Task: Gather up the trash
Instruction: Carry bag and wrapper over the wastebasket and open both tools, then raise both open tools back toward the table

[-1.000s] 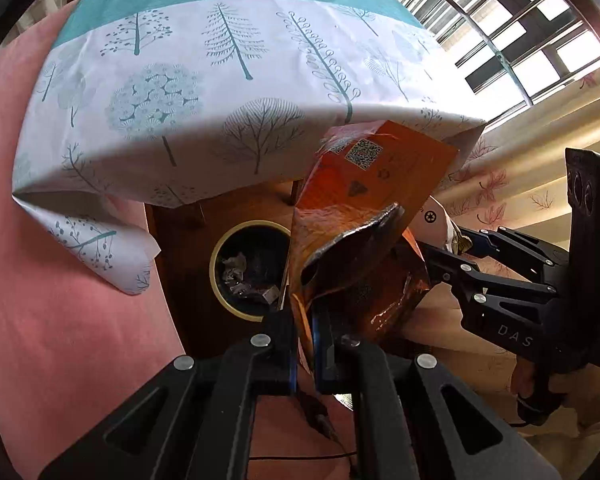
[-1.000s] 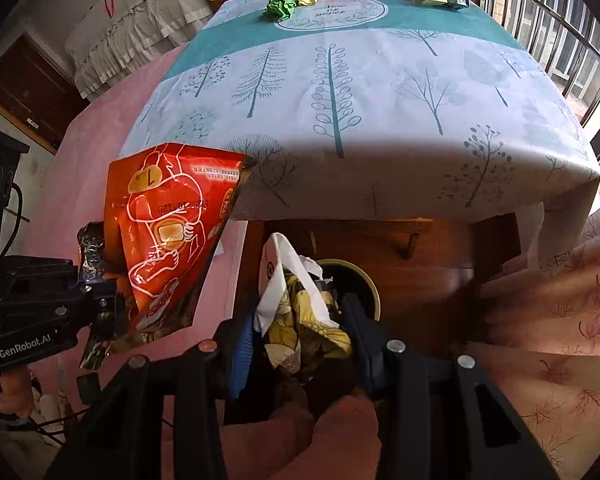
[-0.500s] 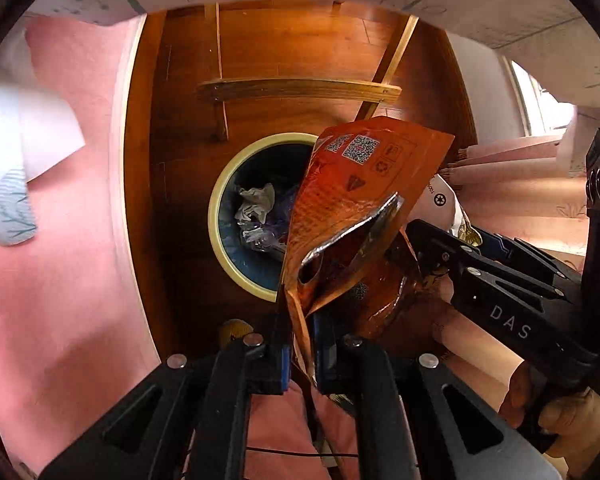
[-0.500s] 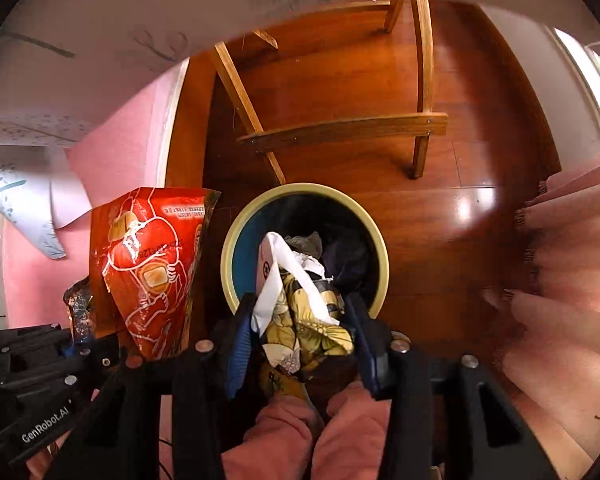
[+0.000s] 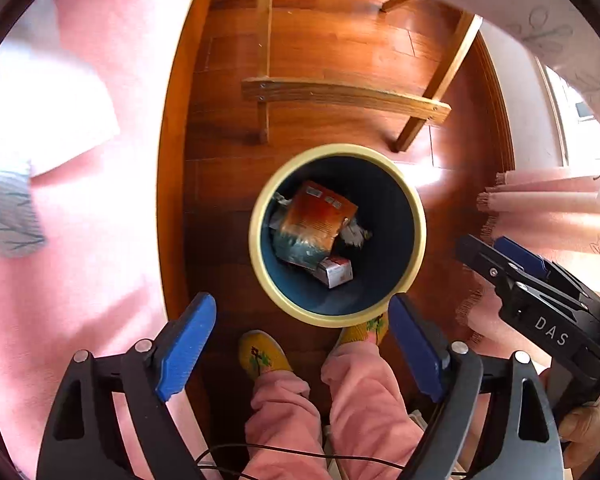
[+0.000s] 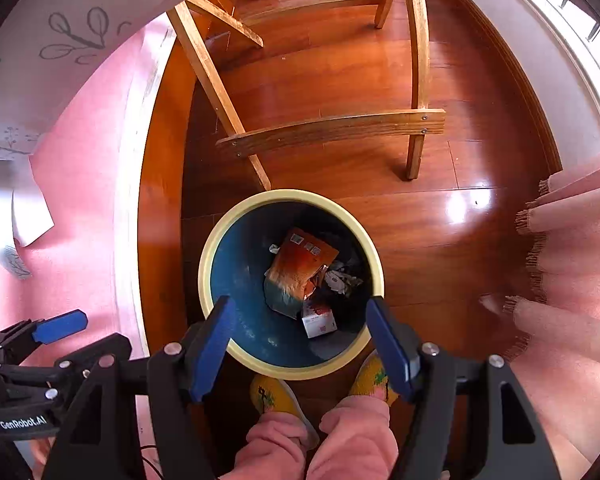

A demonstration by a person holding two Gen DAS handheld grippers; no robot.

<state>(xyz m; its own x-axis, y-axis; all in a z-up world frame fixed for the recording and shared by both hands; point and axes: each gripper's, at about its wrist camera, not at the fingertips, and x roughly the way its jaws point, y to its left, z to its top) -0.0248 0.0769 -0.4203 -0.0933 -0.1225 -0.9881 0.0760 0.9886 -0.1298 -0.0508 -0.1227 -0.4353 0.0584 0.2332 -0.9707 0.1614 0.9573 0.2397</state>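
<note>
A round bin with a cream rim and blue inside stands on the wooden floor; it also shows in the right wrist view. Inside lie an orange snack bag, a small white and red box and crumpled wrappers. My left gripper is open and empty, above the bin's near rim. My right gripper is open and empty, over the bin's near side; it also shows at the right of the left wrist view.
Wooden chair legs and a crossbar stand just beyond the bin. A pink cloth hangs at the left, pink curtains at the right. The person's feet in yellow slippers are right below the bin.
Both grippers have opened. The orange snack bag from the left and the yellow and white wrapper from the right have dropped into the bin. Both views now look straight down at it.
</note>
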